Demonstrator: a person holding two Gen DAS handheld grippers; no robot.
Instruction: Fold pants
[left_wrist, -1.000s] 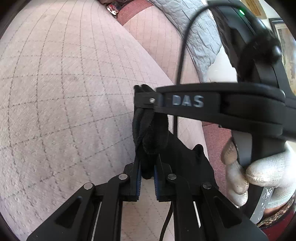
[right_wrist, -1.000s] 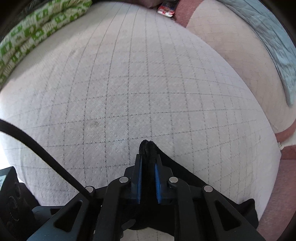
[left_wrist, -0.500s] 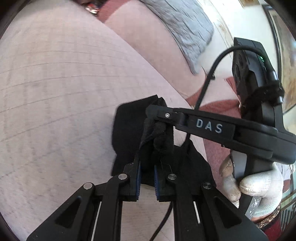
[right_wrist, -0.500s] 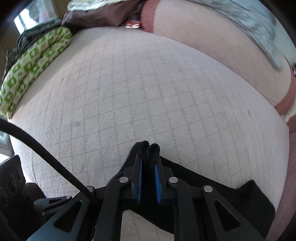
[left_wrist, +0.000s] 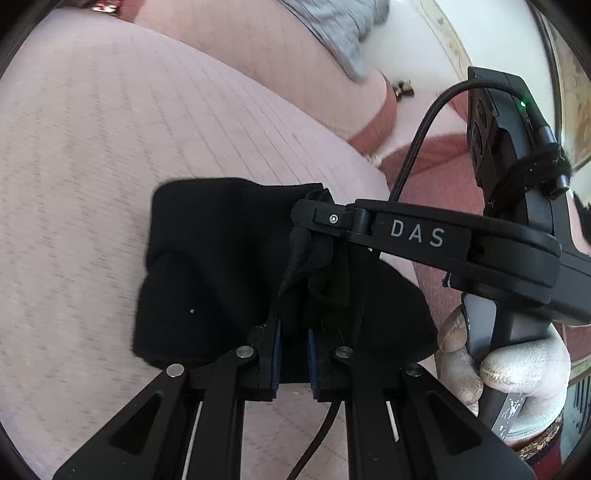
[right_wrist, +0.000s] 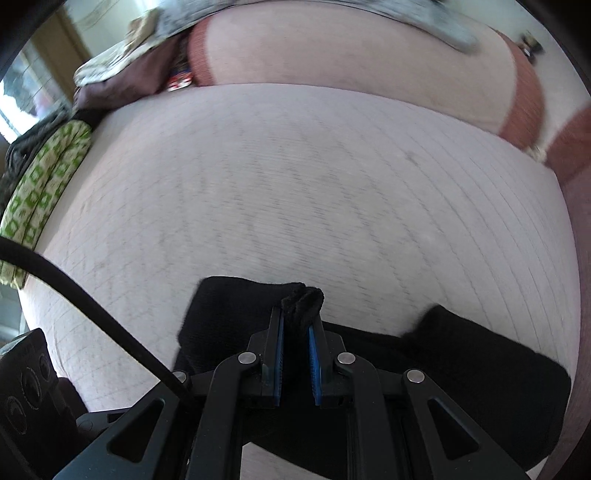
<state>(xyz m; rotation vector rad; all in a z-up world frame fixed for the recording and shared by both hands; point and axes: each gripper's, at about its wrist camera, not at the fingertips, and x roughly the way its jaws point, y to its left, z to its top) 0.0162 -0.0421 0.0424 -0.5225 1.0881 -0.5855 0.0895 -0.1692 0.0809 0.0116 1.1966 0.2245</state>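
The black pants (left_wrist: 207, 266) lie on a pale quilted cushion (left_wrist: 110, 147). My left gripper (left_wrist: 293, 332) is shut on a bunched edge of the pants. My right gripper (right_wrist: 297, 325) is shut on another bunched edge of the pants (right_wrist: 236, 314), which spread left and right below it. In the left wrist view the right gripper (left_wrist: 325, 218) reaches in from the right, its tip pinching the fabric just beyond my left fingertips. A white-gloved hand (left_wrist: 517, 369) holds its handle.
A second quilted cushion (right_wrist: 351, 48) with rust-coloured trim stands behind. A grey blanket (left_wrist: 332, 26) lies over it. A green and white patterned cloth (right_wrist: 40, 177) and dark clothes (right_wrist: 122, 85) lie at the left. A black cable (right_wrist: 92, 306) crosses the lower left.
Both grippers have lifted and pulled back with the fabric still pinched. More of the black pants now shows spread on the cushion, and the view tilted up toward the back cushion.
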